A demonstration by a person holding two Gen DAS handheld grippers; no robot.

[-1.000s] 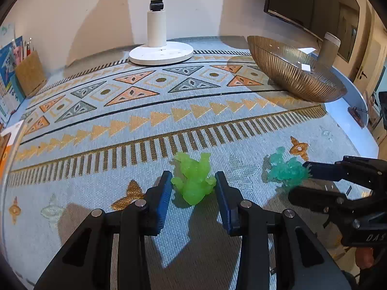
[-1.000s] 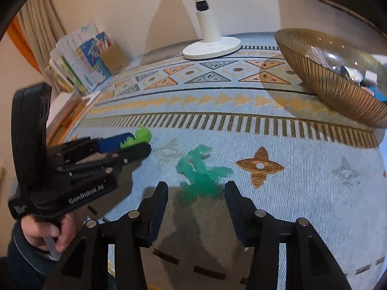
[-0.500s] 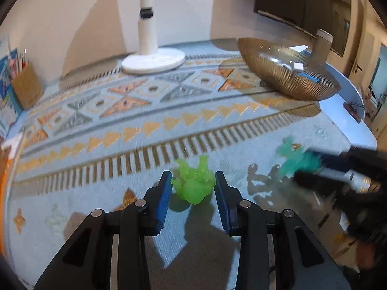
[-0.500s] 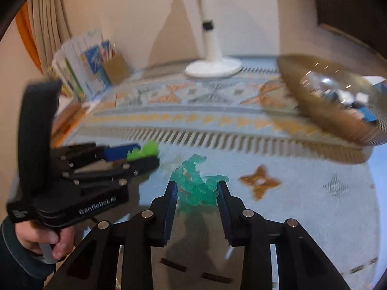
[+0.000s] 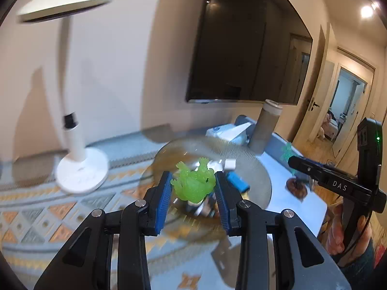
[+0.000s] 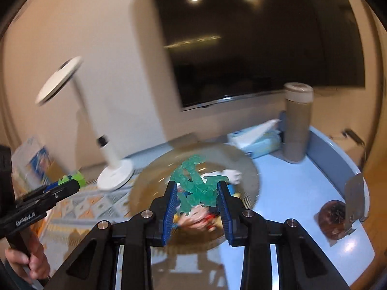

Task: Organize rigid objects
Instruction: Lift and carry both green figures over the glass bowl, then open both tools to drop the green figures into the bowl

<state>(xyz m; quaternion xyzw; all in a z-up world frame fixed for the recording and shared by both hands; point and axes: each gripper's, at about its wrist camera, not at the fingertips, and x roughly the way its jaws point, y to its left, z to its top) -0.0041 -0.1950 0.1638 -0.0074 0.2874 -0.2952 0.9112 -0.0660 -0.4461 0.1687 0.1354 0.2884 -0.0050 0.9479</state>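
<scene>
My left gripper (image 5: 193, 181) is shut on a lime-green translucent toy figure (image 5: 194, 183), held in the air in front of the amber ribbed bowl (image 5: 256, 166). My right gripper (image 6: 197, 189) is shut on a teal translucent toy figure (image 6: 193, 186), also lifted, over the same bowl (image 6: 249, 169). The bowl holds several small items, among them a blue piece (image 5: 238, 181) and a white piece (image 6: 233, 175). In the left wrist view the right gripper (image 5: 290, 159) shows at the right with the teal figure (image 5: 286, 151) at its tip. In the right wrist view the left gripper (image 6: 77, 181) shows at the left.
A white desk lamp (image 5: 79, 169) stands left of the bowl on the patterned mat (image 5: 36, 217). Behind the bowl are a grey cylinder (image 6: 296, 125) and a white-blue box (image 6: 254, 137). A dark TV (image 5: 241, 41) hangs on the wall. A brown round object (image 6: 332, 217) lies at the blue table's right edge.
Both grippers rose off the mat with their figures and swung toward the bowl. The right gripper's jaws closed on the teal figure.
</scene>
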